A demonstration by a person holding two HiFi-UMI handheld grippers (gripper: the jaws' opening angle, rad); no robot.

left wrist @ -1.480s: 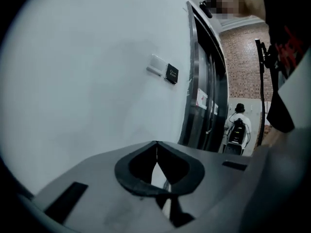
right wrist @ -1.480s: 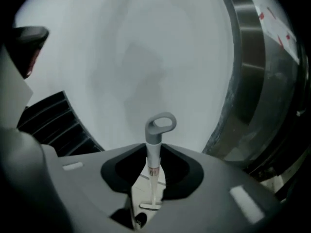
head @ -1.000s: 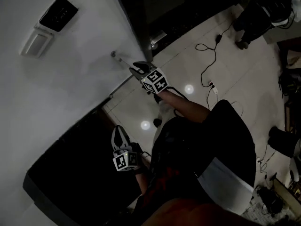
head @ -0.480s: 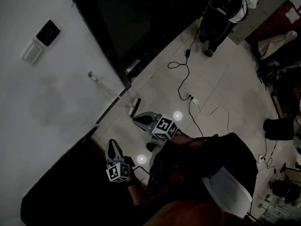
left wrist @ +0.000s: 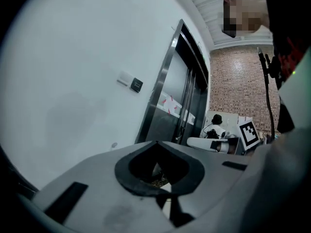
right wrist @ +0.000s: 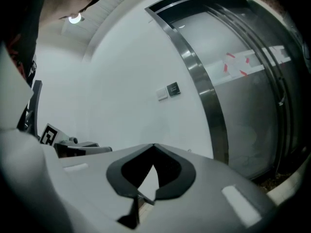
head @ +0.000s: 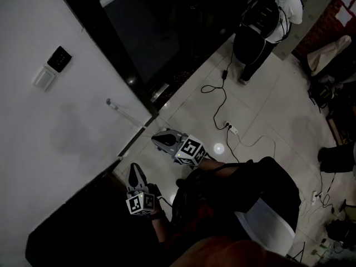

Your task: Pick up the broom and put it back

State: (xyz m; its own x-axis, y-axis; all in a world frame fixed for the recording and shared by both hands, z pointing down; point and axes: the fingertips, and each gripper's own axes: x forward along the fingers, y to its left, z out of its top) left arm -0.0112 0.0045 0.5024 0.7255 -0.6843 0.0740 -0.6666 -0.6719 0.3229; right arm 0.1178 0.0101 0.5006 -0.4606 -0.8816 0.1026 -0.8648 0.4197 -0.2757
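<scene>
The broom (head: 127, 112) leans on the white wall, its thin handle running from a tip high on the wall down toward the floor by the door frame; its head is hidden behind my right gripper. That handle tip shows as a small knob (left wrist: 113, 145) in the left gripper view. My right gripper (head: 155, 139) hangs just below the handle, apart from it, shut and empty (right wrist: 154, 145). My left gripper (head: 132, 169) is lower left, near the dark base of the wall, shut with nothing in it (left wrist: 156, 142).
Dark lift doors (head: 167, 32) in a steel frame stand right of the wall. A call panel (head: 58, 59) and a switch plate (head: 44, 78) sit on the wall. A cable and power strip (head: 231, 129) lie on the tiled floor. A person (head: 267, 15) stands at the back.
My right gripper was at the broom handle by the wall; it has drawn back and away from it. The broom stays leaning on the wall. The left gripper shifted slightly.
</scene>
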